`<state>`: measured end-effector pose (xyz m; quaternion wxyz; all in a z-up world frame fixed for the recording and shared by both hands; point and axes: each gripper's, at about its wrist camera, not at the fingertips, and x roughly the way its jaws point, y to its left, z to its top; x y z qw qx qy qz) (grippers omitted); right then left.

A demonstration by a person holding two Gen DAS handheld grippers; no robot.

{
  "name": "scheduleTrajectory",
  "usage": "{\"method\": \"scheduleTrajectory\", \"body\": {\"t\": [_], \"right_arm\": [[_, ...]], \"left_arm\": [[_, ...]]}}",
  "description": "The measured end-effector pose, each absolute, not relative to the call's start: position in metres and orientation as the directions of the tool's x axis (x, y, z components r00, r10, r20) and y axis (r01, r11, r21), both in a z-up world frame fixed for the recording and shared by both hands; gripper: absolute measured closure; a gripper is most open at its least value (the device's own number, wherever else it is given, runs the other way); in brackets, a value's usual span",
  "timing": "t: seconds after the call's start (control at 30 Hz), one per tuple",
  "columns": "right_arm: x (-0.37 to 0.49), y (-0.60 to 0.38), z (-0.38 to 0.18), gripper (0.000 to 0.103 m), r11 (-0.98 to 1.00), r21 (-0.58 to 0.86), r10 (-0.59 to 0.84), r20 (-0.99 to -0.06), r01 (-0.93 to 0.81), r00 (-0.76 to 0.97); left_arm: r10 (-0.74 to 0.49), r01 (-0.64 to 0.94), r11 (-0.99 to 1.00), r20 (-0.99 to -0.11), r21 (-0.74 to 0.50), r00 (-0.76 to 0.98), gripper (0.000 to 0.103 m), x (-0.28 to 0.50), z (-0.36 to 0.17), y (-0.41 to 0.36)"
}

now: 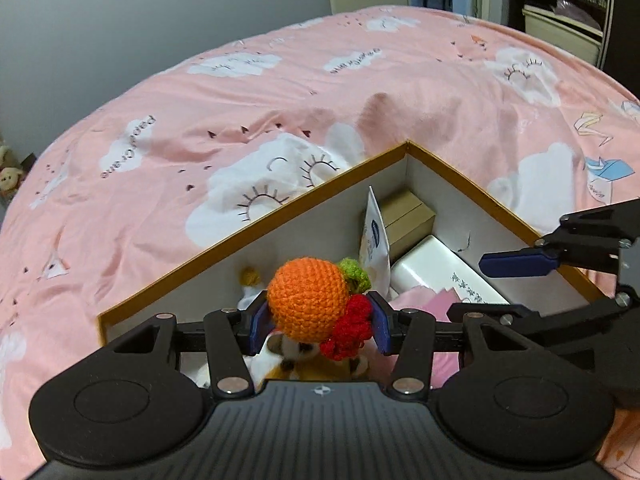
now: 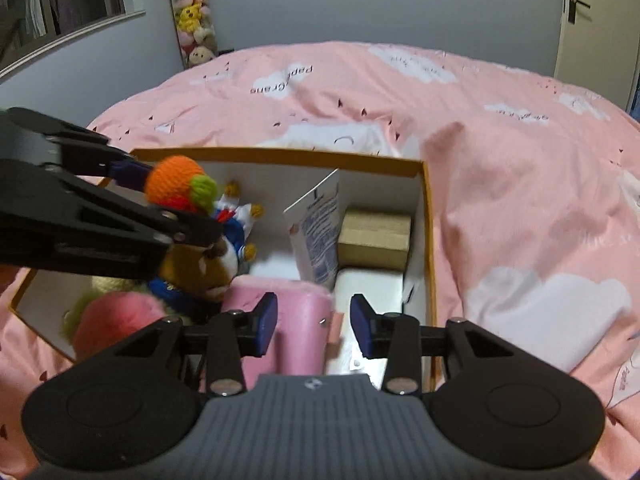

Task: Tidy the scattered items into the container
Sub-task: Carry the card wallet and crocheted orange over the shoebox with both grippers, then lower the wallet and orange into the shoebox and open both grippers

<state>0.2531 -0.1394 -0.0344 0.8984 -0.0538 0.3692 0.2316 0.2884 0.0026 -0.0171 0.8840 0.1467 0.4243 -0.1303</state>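
My left gripper [image 1: 320,322] is shut on a crocheted orange toy [image 1: 306,296] with green and red tufts, held over the box [image 1: 408,146], which has an orange rim and white walls. The right wrist view shows the toy [image 2: 174,182] above the box's left half [image 2: 280,156]. My right gripper [image 2: 314,324] is open over the near right part of the box. A pink soft item [image 2: 296,320] lies under it, and the pads do not press on it. In the left wrist view the right gripper [image 1: 516,284] reaches in from the right.
Inside the box lie a brown carton [image 2: 374,240], a white block [image 2: 368,292], a white pouch [image 2: 318,232], a bear doll [image 2: 200,276], a small white and blue doll [image 2: 236,216] and a pink plush [image 2: 116,320]. The box rests on a pink cloud-print duvet [image 2: 500,160].
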Motion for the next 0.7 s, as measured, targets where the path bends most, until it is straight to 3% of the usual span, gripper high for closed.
{"method": "scheduleTrajectory", "body": {"t": [0.43,0.57,0.7], "right_arm": [[0.256,-0.139,-0.041,0.054,0.877,0.051,0.389,-0.660,-0.478,0.643],[0.255,-0.138,-0.042,0.053,0.877,0.048,0.387,-0.659,-0.478,0.645],[0.254,-0.138,-0.041,0.050,0.881,0.057,0.386,-0.660,-0.470,0.644]], "left_arm": [[-0.111,0.357,0.929,-0.847,0.098,0.520,0.043,0.318,-0.057,-0.002],[-0.113,0.367,0.924,-0.842,0.107,0.528,0.035,0.313,-0.054,-0.003],[-0.103,0.362,0.924,-0.832,0.122,0.545,0.033,0.305,-0.048,-0.005]]}}
